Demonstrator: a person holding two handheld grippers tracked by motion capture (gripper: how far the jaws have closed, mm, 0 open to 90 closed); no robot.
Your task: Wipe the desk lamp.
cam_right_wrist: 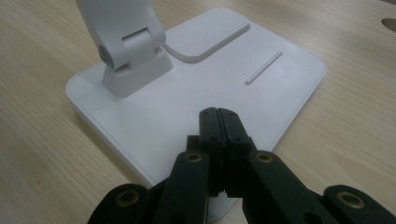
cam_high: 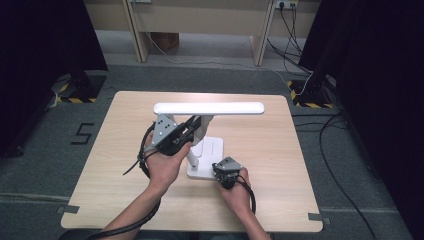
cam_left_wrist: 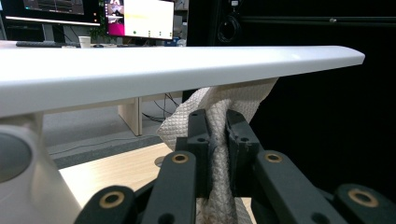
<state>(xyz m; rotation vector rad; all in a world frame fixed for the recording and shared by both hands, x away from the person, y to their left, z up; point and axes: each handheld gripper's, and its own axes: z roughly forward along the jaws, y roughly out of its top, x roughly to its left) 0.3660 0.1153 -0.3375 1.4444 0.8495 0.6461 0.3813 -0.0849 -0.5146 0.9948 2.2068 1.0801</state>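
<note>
A white desk lamp stands on the wooden table [cam_high: 260, 150], its long head bar [cam_high: 209, 108] level above its flat base [cam_high: 210, 150]. My left gripper [cam_high: 195, 124] reaches up under the head bar and is shut on a white quilted cloth [cam_high: 204, 129]. In the left gripper view the cloth [cam_left_wrist: 233, 100] is pinched between the jaws of the left gripper [cam_left_wrist: 218, 126] and bunches up against the underside of the bar [cam_left_wrist: 177, 70]. My right gripper [cam_high: 218, 169] is shut with nothing in it, and in its own view the right gripper [cam_right_wrist: 218, 116] rests on the base [cam_right_wrist: 154, 107] near its front corner, in front of the arm hinge [cam_right_wrist: 130, 46].
Dark curtains hang left and right of the table. Desk legs and cables [cam_high: 330, 150] are on the floor behind and to the right. Monitors [cam_left_wrist: 140, 18] show far off in the left gripper view. Bare tabletop lies on both sides of the lamp.
</note>
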